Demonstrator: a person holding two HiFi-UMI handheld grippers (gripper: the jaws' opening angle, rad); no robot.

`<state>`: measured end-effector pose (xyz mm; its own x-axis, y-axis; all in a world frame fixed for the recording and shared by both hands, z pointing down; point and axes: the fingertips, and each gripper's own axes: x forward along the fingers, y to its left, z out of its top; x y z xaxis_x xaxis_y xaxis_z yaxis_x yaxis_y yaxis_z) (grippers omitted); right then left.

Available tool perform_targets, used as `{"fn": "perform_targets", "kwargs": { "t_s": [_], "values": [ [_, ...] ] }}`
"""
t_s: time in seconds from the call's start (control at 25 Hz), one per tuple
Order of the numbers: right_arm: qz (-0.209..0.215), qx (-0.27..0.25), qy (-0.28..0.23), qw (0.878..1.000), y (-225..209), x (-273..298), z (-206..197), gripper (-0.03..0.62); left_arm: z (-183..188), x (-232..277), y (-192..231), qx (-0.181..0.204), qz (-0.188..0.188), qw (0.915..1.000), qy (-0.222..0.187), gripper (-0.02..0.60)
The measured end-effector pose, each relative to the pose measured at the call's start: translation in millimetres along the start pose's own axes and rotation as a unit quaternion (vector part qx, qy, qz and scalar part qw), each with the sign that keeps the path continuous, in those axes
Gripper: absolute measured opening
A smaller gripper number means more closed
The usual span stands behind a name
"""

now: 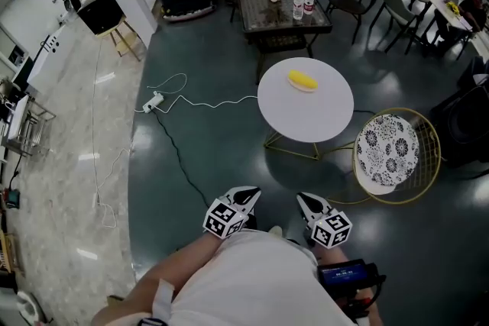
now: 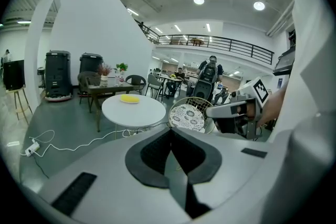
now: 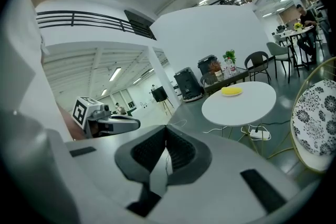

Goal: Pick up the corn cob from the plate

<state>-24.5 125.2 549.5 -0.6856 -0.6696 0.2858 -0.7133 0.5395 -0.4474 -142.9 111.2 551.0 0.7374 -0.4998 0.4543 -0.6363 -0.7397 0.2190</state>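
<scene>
Nothing of the task is done yet. The corn cob (image 1: 302, 80) lies near the far edge of the round white counter (image 1: 306, 122), above the middle of the head view and well apart from both tools. The left tool (image 1: 244, 198) and right tool (image 1: 308, 202), low in the frame, have their jaws closed on nothing. The approach, opening and grasp are all left to do. The floor between is bare. A white cable (image 1: 200, 104) trails left of the counter, and a patterned chair (image 1: 387, 153) crowds its lower right edge.

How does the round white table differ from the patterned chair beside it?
The table top is plain white; the chair seat carries a black-and-white floral pattern. The table holds a yellow corn cob; the chair seat holds nothing. Both are round on thin gold frames.
</scene>
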Motion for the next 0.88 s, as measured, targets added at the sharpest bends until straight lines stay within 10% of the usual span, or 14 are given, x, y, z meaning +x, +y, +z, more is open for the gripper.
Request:
{"fn": "perform_targets", "kwargs": {
  "t_s": [0.88],
  "values": [
    [-0.064, -0.006, -0.010, 0.998, -44, 143, 85, 0.009, 75, 32, 170, 0.014, -0.038, 0.9991, -0.013, 0.009]
  ]
}}
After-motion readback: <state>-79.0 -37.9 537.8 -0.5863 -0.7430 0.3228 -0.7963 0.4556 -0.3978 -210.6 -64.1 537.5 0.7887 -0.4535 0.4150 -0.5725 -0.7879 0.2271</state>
